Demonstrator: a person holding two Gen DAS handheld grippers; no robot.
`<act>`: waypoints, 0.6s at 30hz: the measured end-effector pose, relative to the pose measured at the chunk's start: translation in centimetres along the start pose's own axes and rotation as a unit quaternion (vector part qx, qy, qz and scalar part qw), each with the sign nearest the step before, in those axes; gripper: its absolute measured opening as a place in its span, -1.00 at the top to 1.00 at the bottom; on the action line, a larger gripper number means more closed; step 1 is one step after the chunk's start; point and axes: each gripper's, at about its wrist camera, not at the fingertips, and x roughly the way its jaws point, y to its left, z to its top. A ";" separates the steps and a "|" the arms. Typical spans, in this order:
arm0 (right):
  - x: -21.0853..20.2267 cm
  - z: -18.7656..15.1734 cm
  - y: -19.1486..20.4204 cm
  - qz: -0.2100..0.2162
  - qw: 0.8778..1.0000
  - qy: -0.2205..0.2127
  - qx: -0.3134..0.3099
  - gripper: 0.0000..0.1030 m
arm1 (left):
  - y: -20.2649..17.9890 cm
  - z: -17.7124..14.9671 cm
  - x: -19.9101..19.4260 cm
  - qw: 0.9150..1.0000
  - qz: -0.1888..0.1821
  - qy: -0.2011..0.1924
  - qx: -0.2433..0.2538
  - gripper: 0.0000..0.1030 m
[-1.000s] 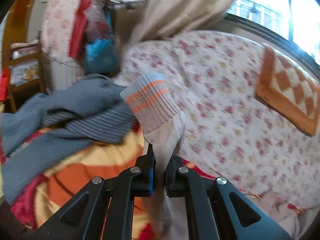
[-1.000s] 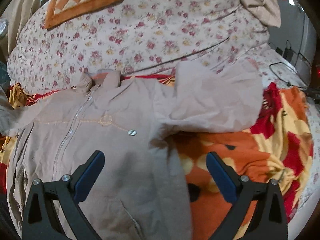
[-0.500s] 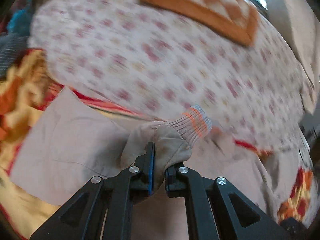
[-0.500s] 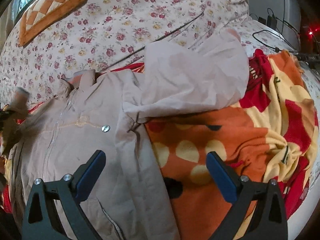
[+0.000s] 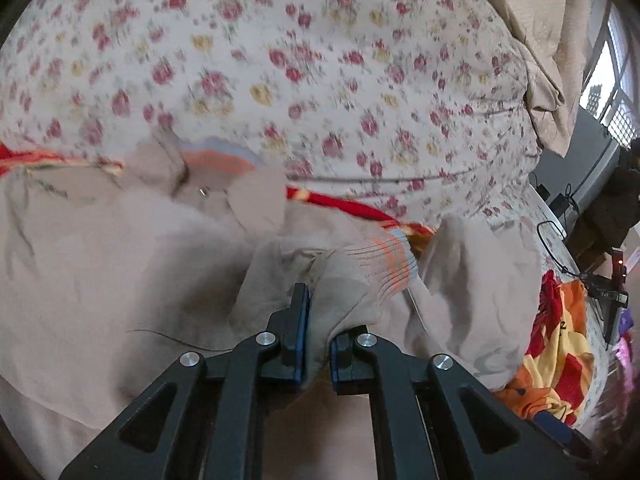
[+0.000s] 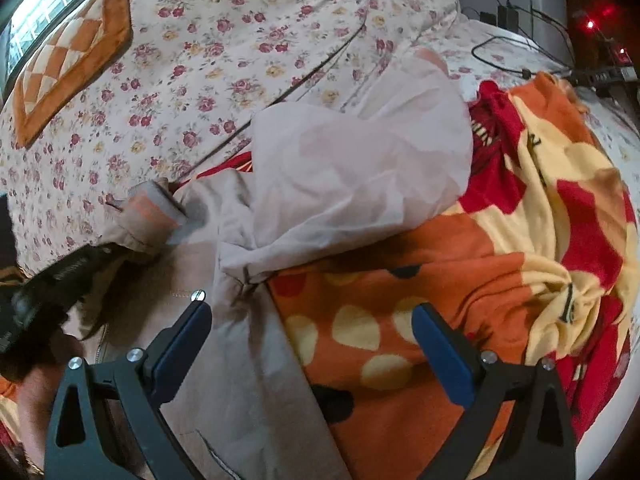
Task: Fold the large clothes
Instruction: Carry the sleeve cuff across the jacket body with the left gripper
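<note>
At the bottom centre of the left wrist view, the left gripper (image 5: 316, 336) is pinching the beige sleeve (image 5: 340, 292) between its fingers (image 5: 298, 328), which are pressing nearly together on the cloth. The ribbed cuff (image 5: 390, 264) with orange stripes is now lying just right of centre, over the jacket (image 5: 120, 264); a second ago it was hanging upright in front of a grey pile at the left, and half a second ago it was still at the edge of the floral quilt (image 5: 320, 60). The jacket is spreading across the lower left of this view, on the orange and red blanket (image 5: 556, 344) of the bed.

In the right wrist view, the right gripper (image 6: 312, 336) is hovering at the bottom with its fingers (image 6: 184, 336) standing wide and holding nothing, as before. The cuff (image 6: 148, 216) is now showing at the left middle, further in over the jacket (image 6: 248, 380) than half a second ago. The other sleeve (image 6: 352, 172) is still lying folded across the centre, partly over the blanket (image 6: 440, 300).
</note>
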 end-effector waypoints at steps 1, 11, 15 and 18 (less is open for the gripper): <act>0.0 -0.1 0.1 0.000 1.000 0.000 -0.002 -0.99 | -0.2 -0.2 0.4 1.000 -0.001 0.007 0.003 0.95; 0.0 -0.1 1.1 -0.021 0.999 -0.021 -0.031 -0.99 | 3.1 -1.9 -2.5 0.987 -0.115 0.112 0.007 0.72; -0.5 -0.2 1.8 -0.035 0.997 -0.040 -0.052 -0.99 | 6.4 -1.3 -6.3 0.982 -0.149 0.116 -0.002 0.35; -0.7 -0.5 3.0 -0.047 0.993 -0.060 -0.086 -0.99 | 9.2 -0.2 -8.7 0.988 -0.127 0.086 -0.014 0.19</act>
